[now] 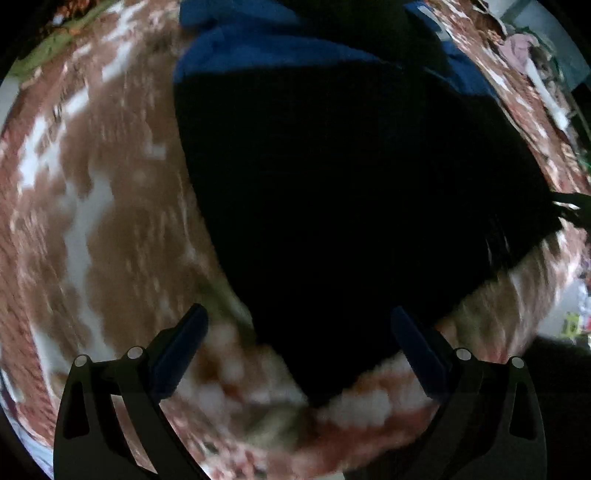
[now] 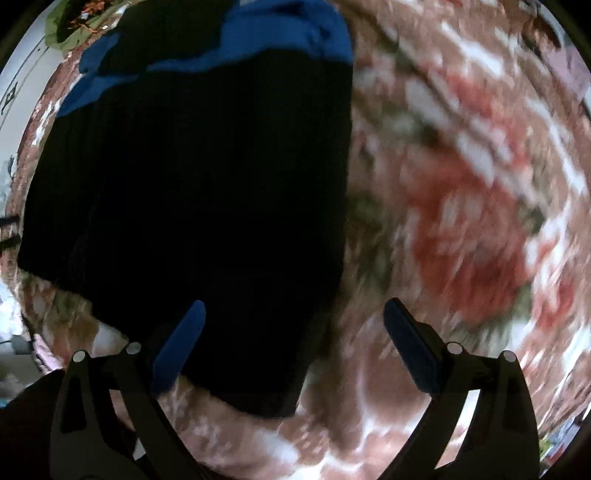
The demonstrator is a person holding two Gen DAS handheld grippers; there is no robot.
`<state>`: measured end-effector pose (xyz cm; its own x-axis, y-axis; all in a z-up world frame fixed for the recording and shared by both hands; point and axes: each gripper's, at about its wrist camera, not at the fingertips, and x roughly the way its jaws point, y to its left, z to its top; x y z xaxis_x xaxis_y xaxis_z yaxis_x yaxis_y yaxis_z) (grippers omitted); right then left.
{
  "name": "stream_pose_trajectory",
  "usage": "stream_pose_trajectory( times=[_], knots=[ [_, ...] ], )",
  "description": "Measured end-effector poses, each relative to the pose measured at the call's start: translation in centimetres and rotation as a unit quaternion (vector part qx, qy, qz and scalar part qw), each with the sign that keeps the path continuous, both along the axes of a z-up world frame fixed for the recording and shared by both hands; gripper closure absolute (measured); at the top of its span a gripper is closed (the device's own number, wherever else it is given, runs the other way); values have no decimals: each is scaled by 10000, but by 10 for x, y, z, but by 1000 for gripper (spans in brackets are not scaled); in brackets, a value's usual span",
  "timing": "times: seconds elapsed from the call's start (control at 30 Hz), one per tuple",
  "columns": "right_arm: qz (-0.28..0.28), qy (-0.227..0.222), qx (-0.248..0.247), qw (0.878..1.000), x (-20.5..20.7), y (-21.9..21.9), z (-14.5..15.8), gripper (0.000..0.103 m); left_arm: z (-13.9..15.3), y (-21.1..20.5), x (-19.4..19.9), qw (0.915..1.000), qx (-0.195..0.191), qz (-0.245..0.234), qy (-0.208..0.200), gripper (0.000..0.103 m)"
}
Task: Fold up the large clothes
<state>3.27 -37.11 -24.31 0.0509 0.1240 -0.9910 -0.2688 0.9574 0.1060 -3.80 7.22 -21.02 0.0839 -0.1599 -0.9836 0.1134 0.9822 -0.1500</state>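
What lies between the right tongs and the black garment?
Nothing: in the right wrist view the open right tongs already straddle the black garment's near edge.

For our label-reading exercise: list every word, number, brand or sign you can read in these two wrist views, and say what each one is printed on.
None can be read.
Black garment: no print or label visible.
Blue fabric at its far end: plain.
Floral bedspread: pattern only, motion-blurred.
White surface at the right wrist view's left edge: dark marks, too blurred and small to read.
Clutter at the left wrist view's right edge: too small to read.
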Motion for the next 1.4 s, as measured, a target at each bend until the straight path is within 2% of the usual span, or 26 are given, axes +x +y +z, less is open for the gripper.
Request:
stream_pose_trajectory(
  times=[0.1,0.23,0.27,0.33,0.37,0.43,0.53,0.57,0.63,0.67,0.73,0.8,0.87,0.93,1.0,1.07,1.17,1.23,1.4],
  knots=[
    [-73,238,99,9996,-13,0,-5,7,-3,6,-16,9997,-225,-25,93,6],
    [-206,329,214,9990,-19,-1,-12,7,-16,17,-24,9956,-796,418,249,8],
    [-268,355,269,9986,-18,-1,-13,7,-21,21,-24,9924,-1048,578,272,11],
    [-403,418,403,9975,-15,-1,-15,7,-25,23,-23,9852,-1477,810,311,24],
    [-396,431,419,9974,-12,-1,-15,7,-27,24,-23,9811,-1669,925,321,26],
    [-346,452,448,9974,-13,1,-16,10,-30,25,-21,9744,-1923,1131,288,26],
    [-479,548,555,9958,-15,-2,-18,13,-33,29,-23,9676,-2091,1373,348,27],
    [-511,558,568,9955,-16,-2,-16,14,-33,32,-23,9623,-2230,1515,359,27],
    [-520,570,584,9953,-14,1,-13,21,-29,36,-22,9523,-2520,1687,351,27],
    [-510,567,581,9954,-15,1,-11,23,-27,34,-27,9515,-2577,1646,329,29],
    [-481,630,696,9944,-15,2,-9,37,-25,27,-28,9552,-2555,1454,341,39],
    [-393,651,629,9951,-11,0,-4,37,-32,29,-30,9613,-2345,1366,468,39],
    [-399,702,588,9950,-12,0,-7,37,-43,33,-30,9616,-2239,1467,612,49],
    [-438,734,645,9943,-11,3,-9,46,-45,29,-27,9607,-2266,1459,672,54],
    [-253,693,527,9959,-7,14,-8,50,-43,18,-23,9622,-2272,1330,690,58],
    [-181,673,448,9966,-11,19,-9,55,-40,12,-19,9657,-2197,1206,684,69],
    [-115,659,272,9974,-14,23,-9,71,-40,15,-19,9648,-2199,1280,666,75],
    [-164,647,212,9975,-15,25,-7,85,-41,16,-20,9657,-2142,1308,665,83],
    [-173,704,278,9970,-9,15,2,89,-24,11,-18,9658,-2180,1315,498,85]
  ],
)
